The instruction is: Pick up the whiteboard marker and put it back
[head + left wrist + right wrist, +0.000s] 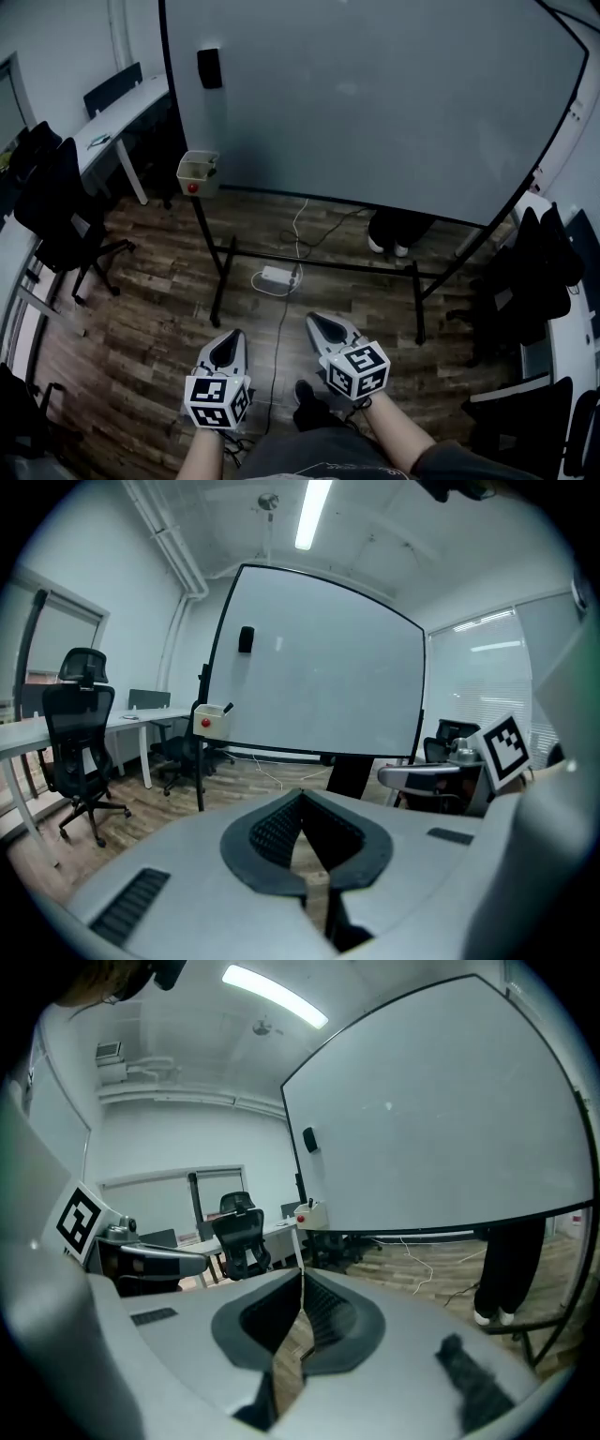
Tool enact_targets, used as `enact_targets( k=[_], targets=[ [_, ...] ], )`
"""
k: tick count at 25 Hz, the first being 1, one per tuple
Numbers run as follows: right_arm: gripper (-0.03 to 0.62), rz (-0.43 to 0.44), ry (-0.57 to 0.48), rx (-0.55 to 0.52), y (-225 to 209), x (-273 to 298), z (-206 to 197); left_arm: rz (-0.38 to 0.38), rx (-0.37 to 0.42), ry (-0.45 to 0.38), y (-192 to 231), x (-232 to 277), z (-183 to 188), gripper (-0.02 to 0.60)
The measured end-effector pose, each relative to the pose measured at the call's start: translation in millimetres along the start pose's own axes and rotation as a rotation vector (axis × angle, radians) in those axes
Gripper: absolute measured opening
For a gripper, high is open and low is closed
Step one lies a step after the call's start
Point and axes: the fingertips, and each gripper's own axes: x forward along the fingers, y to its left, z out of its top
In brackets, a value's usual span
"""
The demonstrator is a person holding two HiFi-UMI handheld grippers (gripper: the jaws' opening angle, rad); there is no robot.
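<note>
A dark whiteboard marker [226, 708] stands tilted in a small cream box [199, 173] with a red dot, fixed to the left post of the big whiteboard [375, 94]. The right gripper view shows the same marker [310, 1203] in its box [312, 1216]. My left gripper [229, 337] and right gripper [317, 322] are side by side low over the wooden floor, far short of the box. Both point toward the board. Each is shut with its tips together and nothing between them, as the left gripper [300, 796] and right gripper [302, 1277] show in their own views.
A black block [209, 67] is stuck to the board's upper left. A person's legs [397, 231] stand behind the board. A power strip [278, 277] and cables lie by the stand's crossbar. Office chairs [56, 211] and desks [117, 117] line the left; more chairs [534, 272] stand at the right.
</note>
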Motion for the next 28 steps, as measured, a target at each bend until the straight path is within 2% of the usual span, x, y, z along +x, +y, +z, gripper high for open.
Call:
enact_targets(
  k=[8, 15, 28],
  targets=[
    [0.026, 0.070, 0.020, -0.010, -55, 64, 31, 0.061, -0.028, 0.000, 20, 73, 33, 0.014],
    [0.026, 0.150, 0.024, -0.027, -82, 113, 47, 0.138, -0.048, -0.014, 42, 116, 50, 0.014],
    [0.026, 0.292, 0.019, -0.030, -70, 161, 67, 0.260, -0.063, -0.032, 68, 120, 72, 0.014]
  ],
)
